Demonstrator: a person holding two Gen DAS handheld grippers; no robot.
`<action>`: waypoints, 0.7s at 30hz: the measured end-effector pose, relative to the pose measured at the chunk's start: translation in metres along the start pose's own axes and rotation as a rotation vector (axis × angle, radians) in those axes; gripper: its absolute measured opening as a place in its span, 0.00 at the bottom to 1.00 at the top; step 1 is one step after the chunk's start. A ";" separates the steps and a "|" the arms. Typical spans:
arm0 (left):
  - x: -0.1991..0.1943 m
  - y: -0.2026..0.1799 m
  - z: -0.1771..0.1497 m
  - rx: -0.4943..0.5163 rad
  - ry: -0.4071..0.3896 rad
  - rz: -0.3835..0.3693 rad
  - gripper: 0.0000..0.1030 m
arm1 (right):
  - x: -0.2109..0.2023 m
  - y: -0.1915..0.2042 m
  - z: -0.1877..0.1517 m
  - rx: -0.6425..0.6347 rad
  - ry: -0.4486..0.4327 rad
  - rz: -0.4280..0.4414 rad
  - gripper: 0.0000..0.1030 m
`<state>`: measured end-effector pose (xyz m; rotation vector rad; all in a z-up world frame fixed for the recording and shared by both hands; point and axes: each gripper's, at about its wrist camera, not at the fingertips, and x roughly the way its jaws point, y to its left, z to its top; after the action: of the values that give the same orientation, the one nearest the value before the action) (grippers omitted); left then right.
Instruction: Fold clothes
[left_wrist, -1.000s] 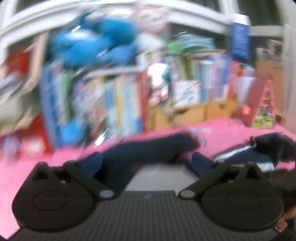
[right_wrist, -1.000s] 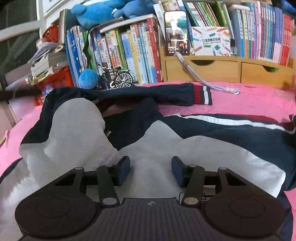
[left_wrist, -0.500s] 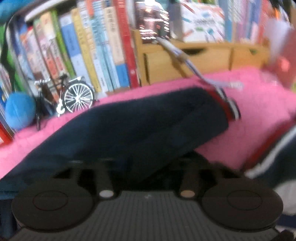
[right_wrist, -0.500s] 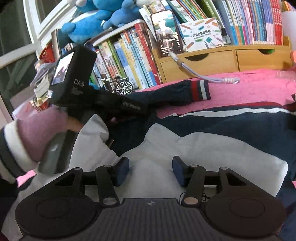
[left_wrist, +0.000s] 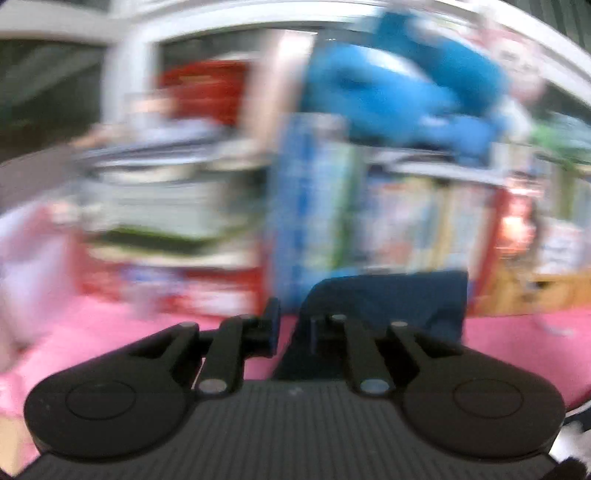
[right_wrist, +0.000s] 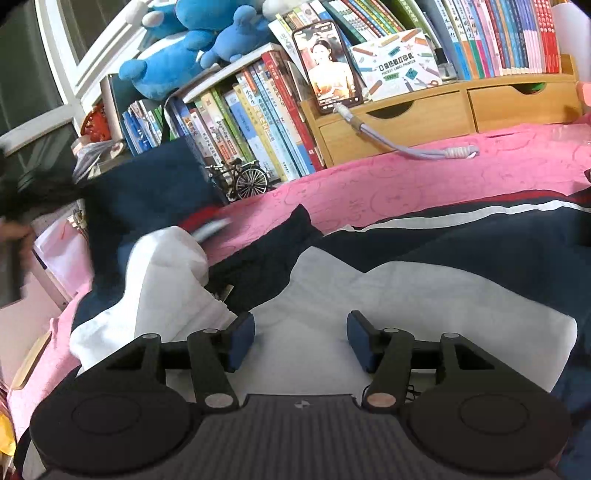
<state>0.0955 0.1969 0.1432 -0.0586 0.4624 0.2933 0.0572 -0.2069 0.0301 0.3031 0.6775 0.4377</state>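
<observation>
Navy-and-white soft fabric jacket (right_wrist: 406, 280), with thin white and red stripes along one side, lies rumpled across the pink quilted bedspread (right_wrist: 388, 184), its pale lining turned up in broad smooth folds. My right gripper (right_wrist: 301, 341) hovers just over that white lining near the bed's front edge, blue-padded fingers spread wide with nothing between them, only cloth showing through the gap. My left gripper (left_wrist: 293, 328) has its jaws nearly together, pinching the dark navy sleeve (left_wrist: 388, 299), which stands up as a flat panel between and beyond the fingers; that view is heavily smeared. From the right wrist the same sleeve (right_wrist: 147, 192) rises lifted at the bed's far left side, its red-and-white cuff hanging down blurred. Behind the far edge stand rows of upright books (right_wrist: 258, 122), a small metal toy bicycle (right_wrist: 242, 181), a wooden drawer unit (right_wrist: 443, 114) and blue plush toys (right_wrist: 184, 51).
</observation>
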 end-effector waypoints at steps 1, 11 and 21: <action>-0.007 0.026 -0.003 -0.014 0.010 0.049 0.16 | 0.000 0.001 0.000 -0.003 0.001 -0.001 0.55; -0.009 0.173 -0.075 -0.265 0.196 0.211 0.34 | 0.001 0.007 -0.001 -0.040 0.008 -0.019 0.59; -0.027 0.246 -0.100 -0.844 0.055 -0.081 0.37 | 0.002 0.011 -0.003 -0.062 0.010 -0.032 0.60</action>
<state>-0.0426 0.4130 0.0680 -0.9082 0.3628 0.3916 0.0534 -0.1959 0.0318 0.2319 0.6761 0.4293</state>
